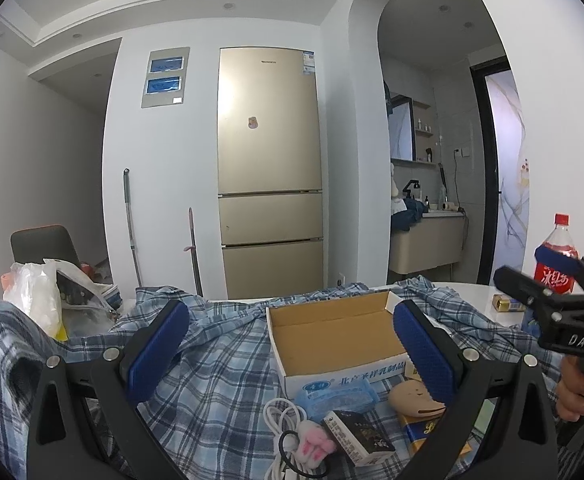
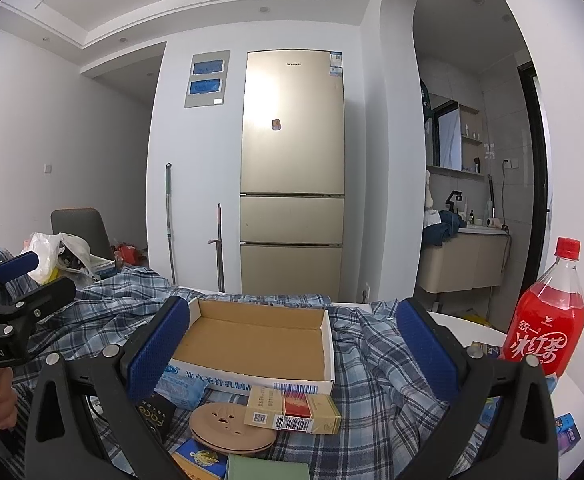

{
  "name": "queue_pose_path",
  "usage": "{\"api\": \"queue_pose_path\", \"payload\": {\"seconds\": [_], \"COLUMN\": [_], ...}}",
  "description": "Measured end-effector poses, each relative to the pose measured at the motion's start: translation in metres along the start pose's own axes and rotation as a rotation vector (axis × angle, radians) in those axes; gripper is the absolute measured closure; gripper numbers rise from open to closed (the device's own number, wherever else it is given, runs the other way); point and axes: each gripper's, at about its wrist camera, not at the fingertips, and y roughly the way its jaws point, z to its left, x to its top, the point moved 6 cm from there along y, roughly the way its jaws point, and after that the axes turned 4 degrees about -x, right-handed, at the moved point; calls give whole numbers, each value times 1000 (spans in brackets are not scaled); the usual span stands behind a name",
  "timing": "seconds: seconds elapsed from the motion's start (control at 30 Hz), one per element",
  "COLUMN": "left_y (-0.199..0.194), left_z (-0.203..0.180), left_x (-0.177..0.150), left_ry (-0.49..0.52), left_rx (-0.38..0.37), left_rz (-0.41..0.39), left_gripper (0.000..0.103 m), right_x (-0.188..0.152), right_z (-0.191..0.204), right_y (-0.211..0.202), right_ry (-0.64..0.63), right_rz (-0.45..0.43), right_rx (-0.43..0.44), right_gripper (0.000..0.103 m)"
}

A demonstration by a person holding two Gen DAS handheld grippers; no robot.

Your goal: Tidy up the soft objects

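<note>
A blue plaid shirt (image 1: pixel 220 360) (image 2: pixel 372 360) is spread over the table. On it stands an open, empty cardboard box (image 1: pixel 332 378) (image 2: pixel 252 380). In front of the box lie a blue tissue pack (image 1: pixel 332 398), a pink fluffy hair tie (image 1: pixel 312 446), a white cable (image 1: pixel 280 412) and a beige round pad (image 2: pixel 228 426). My left gripper (image 1: pixel 292 348) hovers open above the shirt, left of the box, holding nothing. My right gripper (image 2: pixel 294 346) is open too, with the box seen between its blue pads (image 2: pixel 160 348), and holds nothing.
A red drink bottle (image 2: pixel 544 332) stands at the table's right edge. A yellow cigarette pack (image 2: pixel 292 408) and a dark small box (image 1: pixel 360 436) lie by the soft items. A white plastic bag (image 1: pixel 40 296) sits far left. A gold fridge (image 1: pixel 268 168) stands behind.
</note>
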Motion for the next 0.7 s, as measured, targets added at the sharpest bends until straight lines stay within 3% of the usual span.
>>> {"api": "queue_pose_path", "payload": {"seconds": [0.17,0.43,0.57,0.7], "left_y": [-5,-19,-21,-16], "left_z": [-8,-28,-30,-32], "left_x": [12,37,38,28], "left_ry": [24,45,32,-1], "left_rx": [17,11,16,-9], "left_rz": [26,58,91,157], "left_gripper": [0,0,0,0], "right_x": [2,9,6,-2], "right_z": [2,3,-2,-10], "right_y": [10,8,6,3], "right_ry": [-4,-46,-8,83], "right_rz": [63,170,279,383], "right_rx": [39,19,58,154], "right_gripper": [0,0,0,0]}}
